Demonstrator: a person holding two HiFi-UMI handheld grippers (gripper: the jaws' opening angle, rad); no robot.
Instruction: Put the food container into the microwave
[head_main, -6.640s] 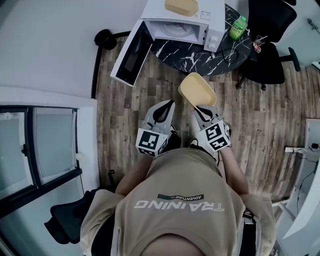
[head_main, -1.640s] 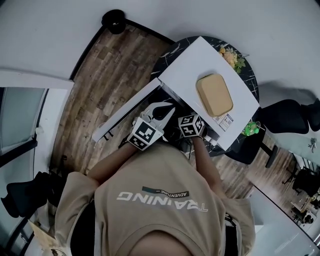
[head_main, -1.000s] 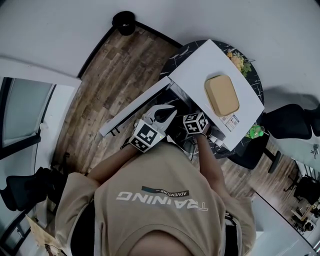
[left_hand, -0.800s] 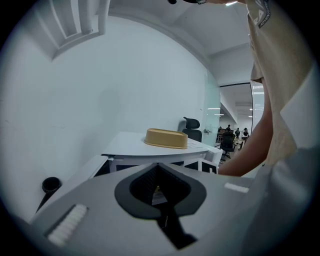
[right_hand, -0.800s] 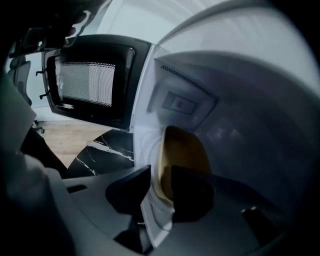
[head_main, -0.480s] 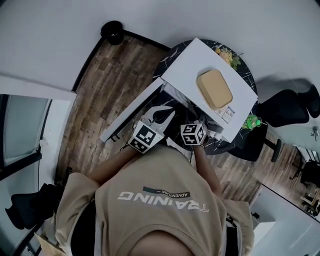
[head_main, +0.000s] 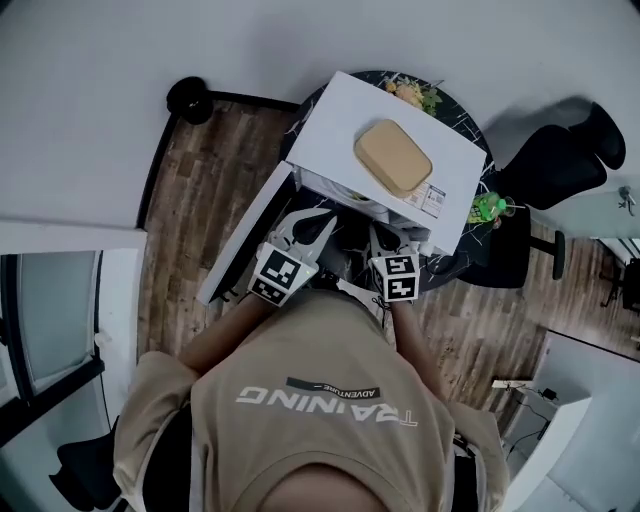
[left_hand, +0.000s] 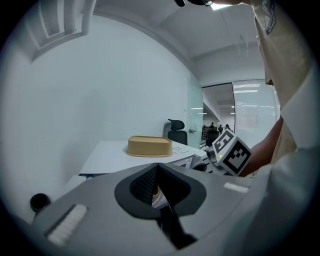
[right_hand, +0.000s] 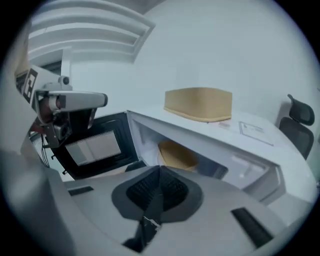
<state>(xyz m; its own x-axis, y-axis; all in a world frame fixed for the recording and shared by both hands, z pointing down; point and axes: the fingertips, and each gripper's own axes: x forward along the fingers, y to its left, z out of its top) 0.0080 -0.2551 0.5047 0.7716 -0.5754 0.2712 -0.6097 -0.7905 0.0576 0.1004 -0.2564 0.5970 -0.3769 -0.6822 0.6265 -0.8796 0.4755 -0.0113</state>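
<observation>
Two containers show: the food container (right_hand: 177, 154) sits inside the open microwave (right_hand: 235, 137), a second container (right_hand: 199, 104) rests on its roof; our right hand-held gripper (right_hand: 159, 172) and left hand-held gripper (left_hand: 156, 170) hover before the cavity, jaws pressed together, empty; we judge them free to shut the door (right_hand: 95, 145).

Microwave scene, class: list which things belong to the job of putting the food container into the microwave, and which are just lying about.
Part of the job:
food container, inside the cavity
microwave
its open door
right gripper, shut, holding nothing

Just lying about:
tan container on top of the microwave
green bottle
black office chair
</observation>
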